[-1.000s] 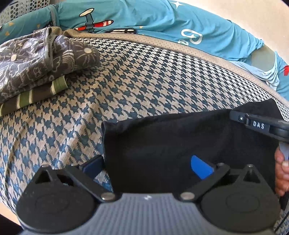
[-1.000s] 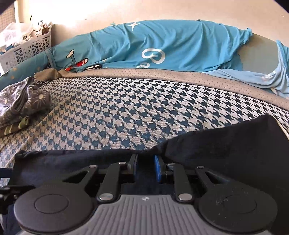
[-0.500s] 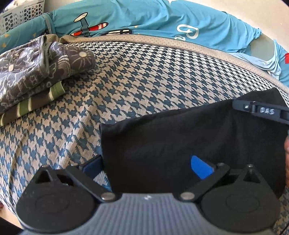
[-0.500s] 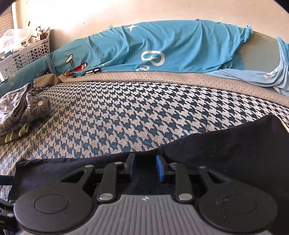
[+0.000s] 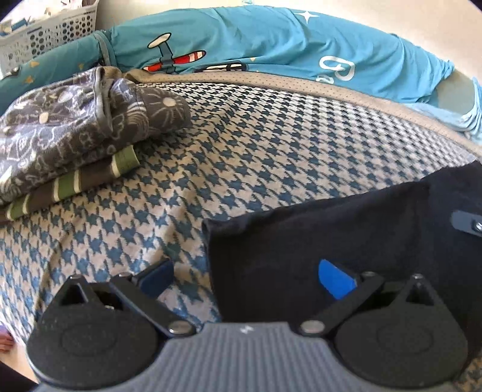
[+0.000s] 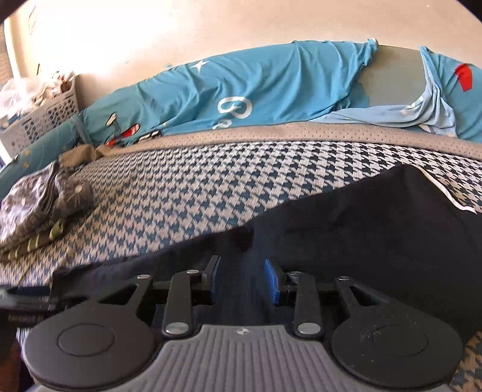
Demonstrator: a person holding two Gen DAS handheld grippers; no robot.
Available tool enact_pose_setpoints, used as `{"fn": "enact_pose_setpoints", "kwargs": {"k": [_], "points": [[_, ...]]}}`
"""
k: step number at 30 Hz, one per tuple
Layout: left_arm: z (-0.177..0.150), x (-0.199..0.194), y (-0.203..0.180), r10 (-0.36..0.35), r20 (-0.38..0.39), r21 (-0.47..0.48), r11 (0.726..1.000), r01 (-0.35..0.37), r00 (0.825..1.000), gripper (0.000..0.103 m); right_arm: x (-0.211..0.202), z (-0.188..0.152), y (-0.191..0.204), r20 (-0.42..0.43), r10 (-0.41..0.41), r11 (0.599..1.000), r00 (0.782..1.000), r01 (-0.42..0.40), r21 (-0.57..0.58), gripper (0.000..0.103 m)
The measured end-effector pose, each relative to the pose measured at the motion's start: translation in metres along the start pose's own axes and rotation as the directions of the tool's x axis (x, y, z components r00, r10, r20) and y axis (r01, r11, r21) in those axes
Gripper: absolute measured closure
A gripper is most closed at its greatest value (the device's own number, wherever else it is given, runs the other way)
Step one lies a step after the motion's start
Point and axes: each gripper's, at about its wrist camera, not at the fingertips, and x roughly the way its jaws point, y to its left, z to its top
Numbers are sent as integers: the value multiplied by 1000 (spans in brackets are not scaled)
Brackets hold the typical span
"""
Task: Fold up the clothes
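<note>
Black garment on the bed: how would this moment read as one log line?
black garment: flat on houndstooth cover | left tool: open over its corner | right tool: just opening, letting go | folded pile: aside

We see a bed with a houndstooth cover [image 6: 241,181], a blue airplane-print sheet [image 6: 256,87] at its far side, a cream wall [image 6: 211,27] behind, and a white basket [image 6: 39,126] far left.

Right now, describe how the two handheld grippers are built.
Both match: a ribbed grey body, two round black discs, black linkage bars with silver rivets, and blue pads on the jaws. See the left gripper and right gripper. No cables or sleeves are visible.
</note>
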Motion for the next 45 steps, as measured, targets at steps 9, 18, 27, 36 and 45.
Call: {"fn": "enact_pose_setpoints", "kwargs": {"k": [9,18,27,36,45], "points": [[-6,1,2,5,4,12,1000,-5,1000,0,-18,-33,14,-79,5,985,997,-19,-171,69],[-12,-2,4,-1,14,18,1000,1,1000,0,-39,-59,15,-85,-51,979,995,34,-200,55],[-23,-8,11,-14,7,21,1000,14,1000,0,-57,-67,19,-87,-94,983,992,79,-166,54],[-34,-20,21,-49,-39,-6,999,49,998,0,-86,-80,55,-62,100,966,993,-112,-234,54],[-36,-28,23,-68,-117,-9,998,68,991,0,-91,-107,115,-136,279,854,951,-310,-418,54]]}}
